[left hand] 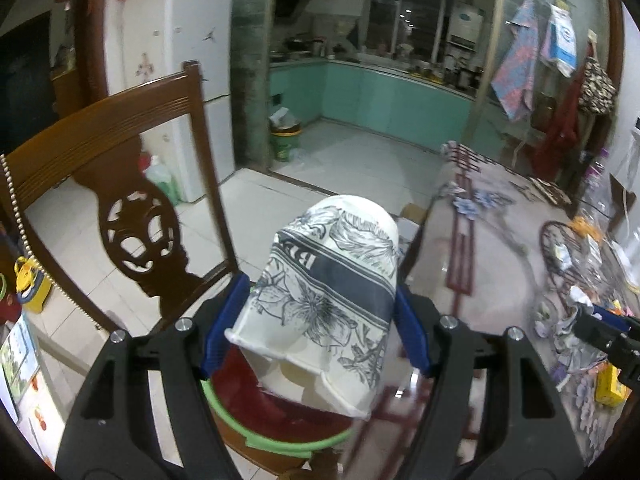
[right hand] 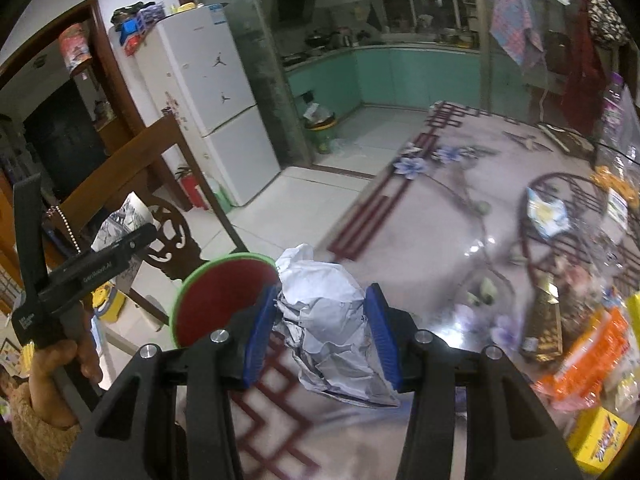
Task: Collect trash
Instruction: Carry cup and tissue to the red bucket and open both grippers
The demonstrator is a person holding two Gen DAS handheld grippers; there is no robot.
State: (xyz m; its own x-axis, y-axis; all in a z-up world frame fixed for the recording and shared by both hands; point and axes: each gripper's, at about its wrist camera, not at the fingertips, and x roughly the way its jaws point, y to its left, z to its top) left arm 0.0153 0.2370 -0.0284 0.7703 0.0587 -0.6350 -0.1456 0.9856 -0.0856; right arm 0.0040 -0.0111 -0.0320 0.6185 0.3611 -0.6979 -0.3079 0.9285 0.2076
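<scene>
My left gripper (left hand: pixel 320 320) is shut on a crushed paper cup (left hand: pixel 328 292) with a black floral print, held upside down above a round bin (left hand: pixel 280 436) with a green rim and dark red inside. My right gripper (right hand: pixel 324 332) is shut on a ball of crumpled white paper (right hand: pixel 332 328), held over the table edge just right of the same bin (right hand: pixel 224 296). The left gripper with the cup (right hand: pixel 120 224) shows at the left of the right wrist view. The right gripper (left hand: pixel 600 332) shows at the right edge of the left wrist view.
A carved wooden chair (left hand: pixel 132 208) stands left of the bin. The glass-topped patterned table (right hand: pixel 440 216) carries snack packets (right hand: pixel 592 344), a yellow box (right hand: pixel 600 440) and wrappers (left hand: pixel 576 336) at the right. A green trash can (left hand: pixel 285 140) stands by the kitchen doorway.
</scene>
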